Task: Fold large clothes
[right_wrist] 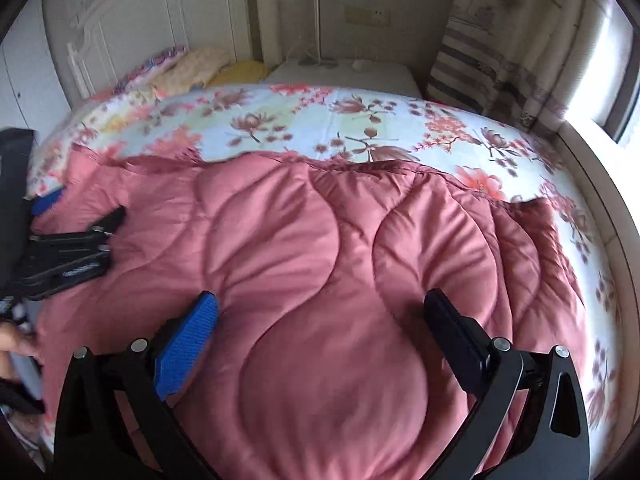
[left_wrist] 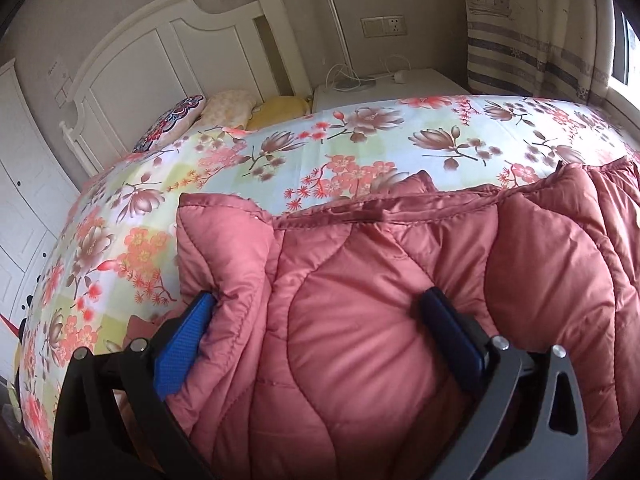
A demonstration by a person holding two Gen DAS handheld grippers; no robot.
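Note:
A pink quilted padded garment lies folded on a bed with a floral sheet. My left gripper is open, its blue-padded fingers spread wide, with a thick bulge of the garment between them near its left folded edge. My right gripper is open too, its fingers resting over the garment near the middle. The left gripper also shows at the left edge of the right wrist view, on the garment's left side. A hand holds it.
White headboard and pillows at the far end of the bed. A white nightstand with cables stands beside it. A striped curtain and a window are on the right. White wardrobe doors are on the left.

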